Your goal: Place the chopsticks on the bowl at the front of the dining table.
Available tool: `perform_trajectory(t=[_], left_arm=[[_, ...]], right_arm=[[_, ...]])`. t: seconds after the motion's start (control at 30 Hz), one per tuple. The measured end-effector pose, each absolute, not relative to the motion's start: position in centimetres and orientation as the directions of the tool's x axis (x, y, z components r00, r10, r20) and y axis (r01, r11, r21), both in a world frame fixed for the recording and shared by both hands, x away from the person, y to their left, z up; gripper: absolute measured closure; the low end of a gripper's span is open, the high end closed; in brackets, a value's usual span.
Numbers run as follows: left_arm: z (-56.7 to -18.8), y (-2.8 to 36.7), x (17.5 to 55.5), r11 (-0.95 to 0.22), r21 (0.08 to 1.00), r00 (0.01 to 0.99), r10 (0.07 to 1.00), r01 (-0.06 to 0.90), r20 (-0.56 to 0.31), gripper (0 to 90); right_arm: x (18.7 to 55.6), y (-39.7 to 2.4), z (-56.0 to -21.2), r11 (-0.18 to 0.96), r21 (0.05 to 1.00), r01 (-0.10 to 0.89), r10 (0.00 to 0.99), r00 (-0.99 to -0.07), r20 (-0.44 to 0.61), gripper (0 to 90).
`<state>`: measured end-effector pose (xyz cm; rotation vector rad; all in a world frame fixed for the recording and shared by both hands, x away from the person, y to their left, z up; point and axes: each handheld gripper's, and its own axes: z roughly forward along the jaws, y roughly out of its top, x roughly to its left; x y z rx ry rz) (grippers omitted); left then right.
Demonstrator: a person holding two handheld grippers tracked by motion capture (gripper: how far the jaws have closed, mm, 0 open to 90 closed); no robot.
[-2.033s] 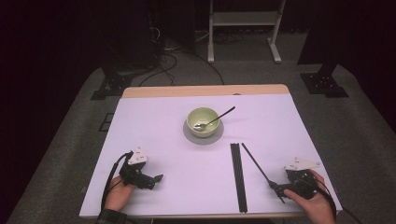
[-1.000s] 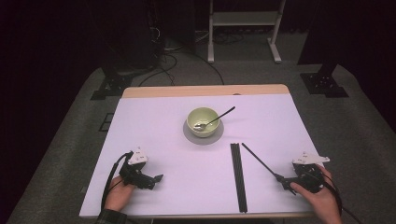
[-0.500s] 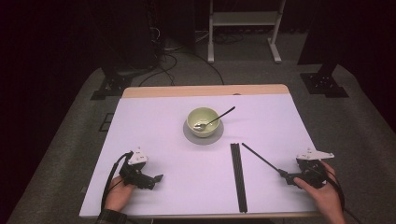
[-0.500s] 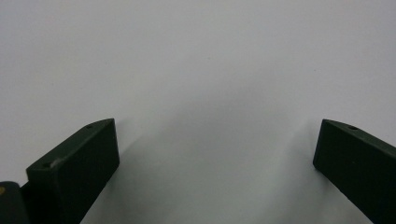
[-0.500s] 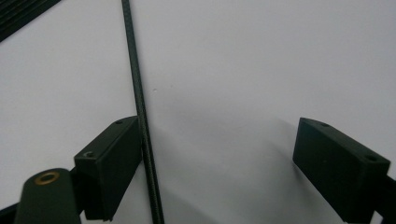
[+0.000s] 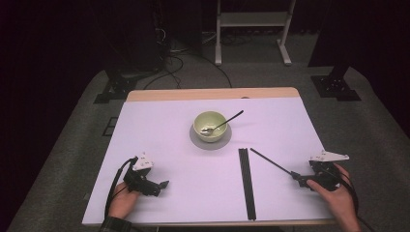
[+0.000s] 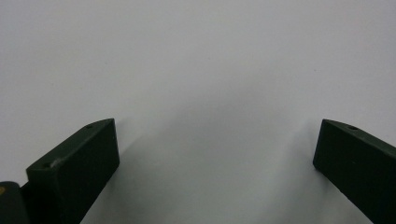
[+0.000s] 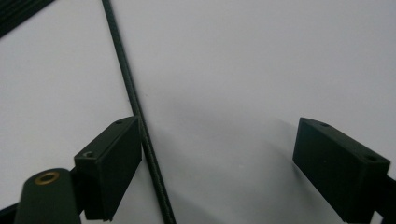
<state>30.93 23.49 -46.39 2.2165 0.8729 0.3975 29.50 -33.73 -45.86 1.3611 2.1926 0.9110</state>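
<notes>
In the high view, your right gripper (image 6: 300,180) sat near the right end of the worktop's (image 6: 159,125) front edge, resting low on the white surface with your hand (image 6: 338,195) behind it. A single black chopstick (image 6: 270,163) lay slantwise just ahead of it, its near end reaching the gripper's jaws and its far end pointing toward the middle of the worktop. A straight pair of black chopsticks (image 6: 247,183) lay just left of that, running from the middle toward the front edge. Behind them, at the centre of the worktop, a pale green bowl (image 6: 209,124) stood on a grey saucer (image 6: 210,142), with a spoon (image 6: 222,123) leaning in it, handle out to the right. Your left gripper (image 6: 162,184) rested near the front left corner, well apart from everything else, held by your left hand (image 6: 124,200).

In the left gripper view, your jaws stood wide apart over bare white surface, with nothing between them.

In the right gripper view, your jaws were also spread wide. The single chopstick (image 8: 135,109) ran from the top edge down between them, lying just beside the inner face of the left-hand jaw, while the other jaw stood well clear of it. The chopstick was not clamped. A corner of the paired chopsticks (image 8: 18,13) showed at the top left.
</notes>
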Motion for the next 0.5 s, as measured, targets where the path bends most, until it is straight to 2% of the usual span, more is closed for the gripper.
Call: perform_trajectory(t=[0.5], left_arm=[[-46.4,23.5,30.9,-0.519,0.714,0.724,0.689,0.470,0.024,0.0]], right_arm=[[29.7,-32.7,-44.8,0.310,0.736,0.602,0.857,-0.512,0.059,13.2]])
